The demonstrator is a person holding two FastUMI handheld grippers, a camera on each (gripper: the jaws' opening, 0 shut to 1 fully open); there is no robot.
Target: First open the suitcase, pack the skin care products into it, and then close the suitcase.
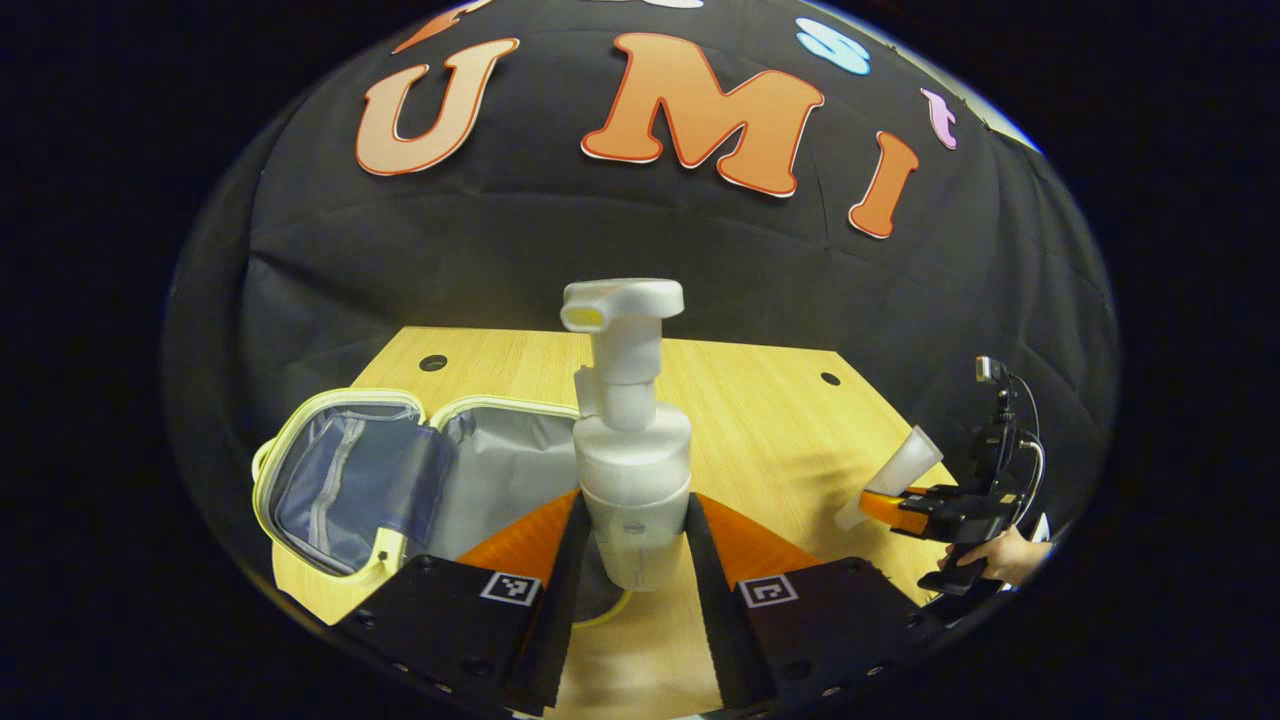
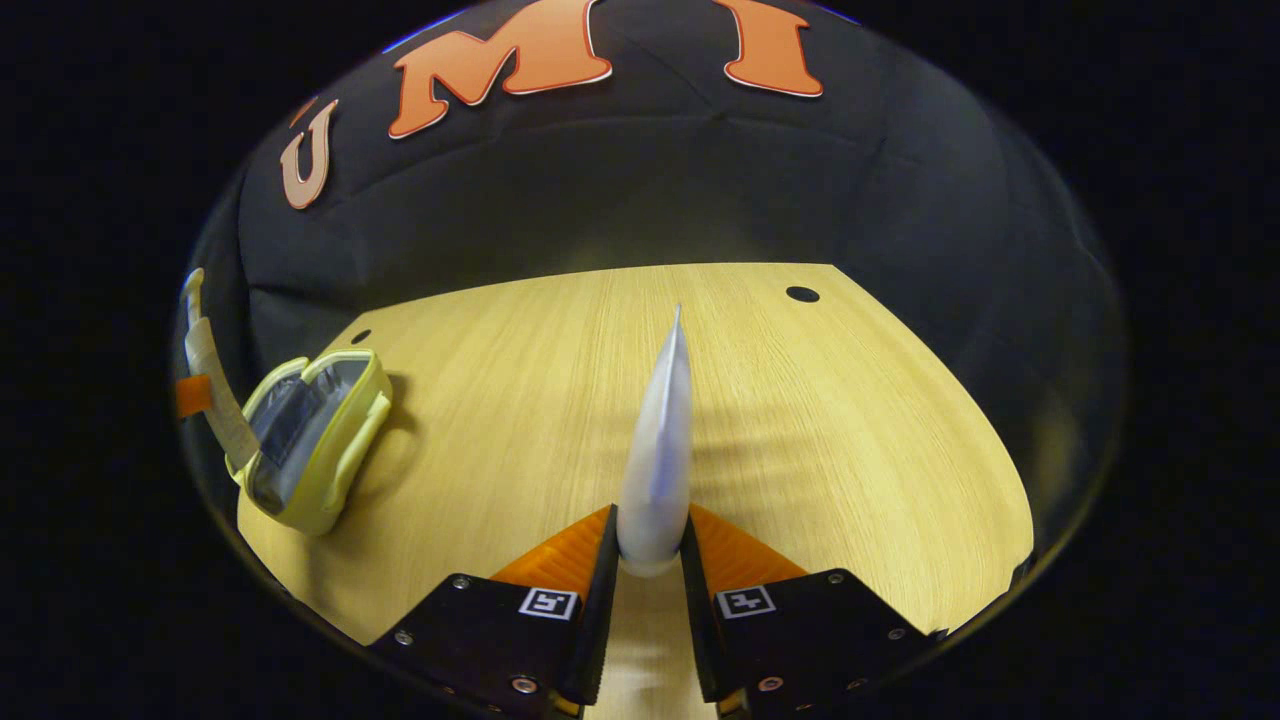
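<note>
Both of my grippers carry a product: the left gripper [image 1: 634, 540] has its jaws clamped on an upright white pump bottle [image 1: 630, 440], the open suitcase [image 1: 400, 480] lying on the desk [image 1: 770, 420] just beyond and left of them. I have the right gripper [image 2: 648, 570] with jaws pinched on a pale tube [image 2: 658, 450] above the desk, the suitcase well off to their left.

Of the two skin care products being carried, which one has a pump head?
The white pump bottle clamped upright in the left gripper. The right gripper grips a flat squeeze tube with a crimped end instead.
</note>
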